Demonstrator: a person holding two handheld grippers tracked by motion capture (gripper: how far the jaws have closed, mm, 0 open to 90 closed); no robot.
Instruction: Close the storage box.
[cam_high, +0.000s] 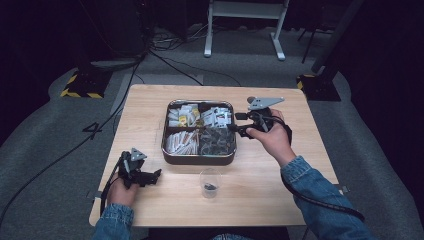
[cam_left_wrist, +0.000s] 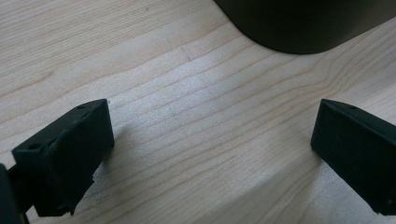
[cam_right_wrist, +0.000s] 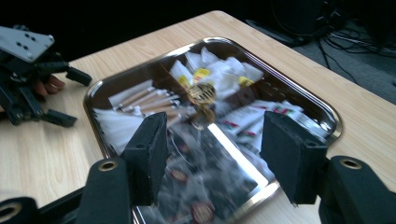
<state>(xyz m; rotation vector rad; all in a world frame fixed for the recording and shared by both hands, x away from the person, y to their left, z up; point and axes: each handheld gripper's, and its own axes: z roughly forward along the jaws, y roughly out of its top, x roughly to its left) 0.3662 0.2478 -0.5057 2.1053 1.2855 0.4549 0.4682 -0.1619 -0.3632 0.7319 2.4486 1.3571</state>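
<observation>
The right gripper (cam_right_wrist: 212, 154) hangs over the near right compartment of the divided steel tray (cam_high: 169, 156), its black jaws spread with nothing between them, aimed at the heap of small dark clear-wrapped packets (cam_high: 217, 141) lying in that compartment. Those packets look feather-light, crinkly and slick, so a pinch on a pleated edge or corner seems the safest bet; squeeze the middle and one could well skid away. Beside them sit paper-sleeved sticks (cam_high: 182, 142), with white sachets (cam_high: 181, 116) behind. Near the table's front edge a clear plastic cup (cam_high: 210, 183) stands with something dark in its bottom. The left gripper (cam_high: 156, 174) rests low on the pale wooden tabletop (cam_left_wrist: 196, 107), jaws wide and empty, just short of the tray's corner. Beyond the table: grey carpet, trailing cables, a white stand, darkness.
</observation>
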